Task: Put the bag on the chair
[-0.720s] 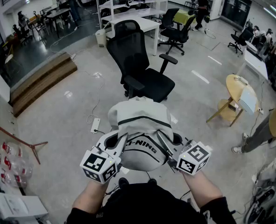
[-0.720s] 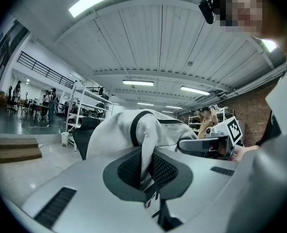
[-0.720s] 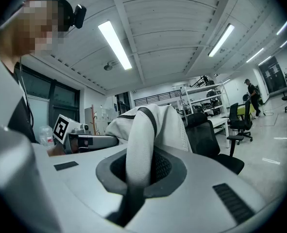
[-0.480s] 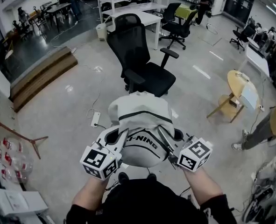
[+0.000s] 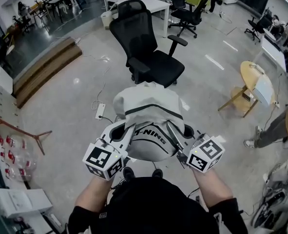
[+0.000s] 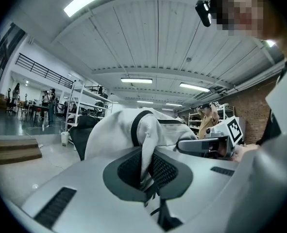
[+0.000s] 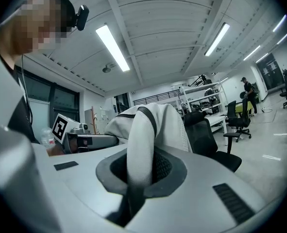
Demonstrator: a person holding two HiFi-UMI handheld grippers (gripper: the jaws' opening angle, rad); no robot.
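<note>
Office floor, chair higher in view, bag still gripped

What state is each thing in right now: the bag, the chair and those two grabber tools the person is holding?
chair: upright, seat bare, nothing on it.
bag: carried in the air between the two grippers, not yet on the chair.
left gripper: shut, pinching a fold of the bag's fabric.
right gripper: shut, pinching a fold of the bag's fabric.
</note>
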